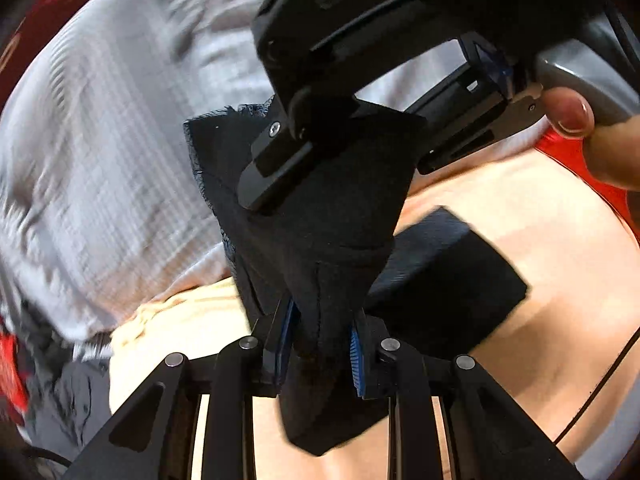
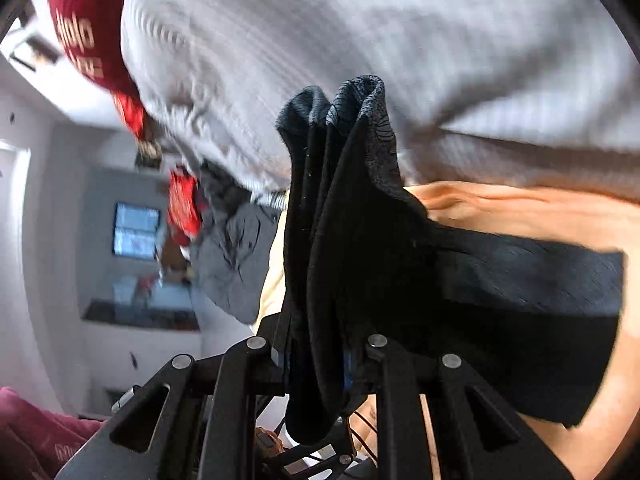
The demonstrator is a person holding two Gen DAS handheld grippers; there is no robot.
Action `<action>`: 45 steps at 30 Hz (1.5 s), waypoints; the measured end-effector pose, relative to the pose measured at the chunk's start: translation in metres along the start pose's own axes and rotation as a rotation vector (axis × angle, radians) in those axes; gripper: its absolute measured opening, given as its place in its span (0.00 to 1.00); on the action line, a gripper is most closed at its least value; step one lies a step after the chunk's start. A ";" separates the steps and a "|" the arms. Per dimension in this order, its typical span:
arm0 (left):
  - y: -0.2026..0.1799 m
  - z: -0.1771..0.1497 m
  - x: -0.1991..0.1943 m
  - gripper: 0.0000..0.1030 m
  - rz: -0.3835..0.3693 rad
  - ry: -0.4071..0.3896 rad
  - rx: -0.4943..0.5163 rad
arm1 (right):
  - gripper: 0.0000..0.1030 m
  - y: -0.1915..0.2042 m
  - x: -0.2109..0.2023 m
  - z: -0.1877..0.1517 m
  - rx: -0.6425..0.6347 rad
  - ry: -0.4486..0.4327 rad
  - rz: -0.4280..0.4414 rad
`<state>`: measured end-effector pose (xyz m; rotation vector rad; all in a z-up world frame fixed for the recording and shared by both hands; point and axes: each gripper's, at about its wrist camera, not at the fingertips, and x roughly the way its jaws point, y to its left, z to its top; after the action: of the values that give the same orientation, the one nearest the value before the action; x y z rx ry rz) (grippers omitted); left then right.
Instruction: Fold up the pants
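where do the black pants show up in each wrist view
Left wrist: black pants fill the centre, bunched between the left gripper and the right gripper above.
Right wrist: pants rise from the right gripper and trail right.
Shared landmark: grey striped cloth behind.

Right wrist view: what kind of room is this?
Probably a bedroom at home. The black pants hang over a peach bedsheet, beside a rumpled grey-white blanket and loose red clothing. White walls and a window show behind.
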<state>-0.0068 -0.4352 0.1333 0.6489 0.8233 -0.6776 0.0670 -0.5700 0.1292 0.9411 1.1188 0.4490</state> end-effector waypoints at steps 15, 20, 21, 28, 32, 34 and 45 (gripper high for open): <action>-0.129 -0.021 0.076 0.31 -0.037 0.216 0.323 | 0.18 -0.190 -0.045 -0.091 0.322 -0.128 -0.015; -0.110 -0.028 0.064 0.45 -0.116 0.280 0.279 | 0.24 -0.198 -0.044 -0.098 0.360 -0.124 -0.037; -0.099 -0.029 0.059 0.45 -0.142 0.300 0.253 | 0.28 -0.195 -0.046 -0.097 0.360 -0.120 -0.052; 0.024 -0.048 0.048 0.46 -0.330 0.507 -0.152 | 0.37 -0.154 -0.080 -0.078 0.222 -0.204 -0.299; 0.078 -0.053 0.066 0.58 -0.227 0.487 -0.383 | 0.37 -0.136 -0.070 -0.036 0.165 -0.240 -0.333; 0.087 -0.053 0.080 0.58 -0.201 0.471 -0.454 | 0.37 -0.133 -0.057 -0.017 0.135 -0.229 -0.369; 0.060 -0.060 0.120 0.58 -0.201 0.446 -0.474 | 0.06 -0.149 -0.034 -0.015 0.101 -0.119 -0.534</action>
<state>0.0717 -0.3877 0.0189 0.2854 1.4247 -0.4922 0.0190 -0.6711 0.0246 0.7063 1.2360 -0.0984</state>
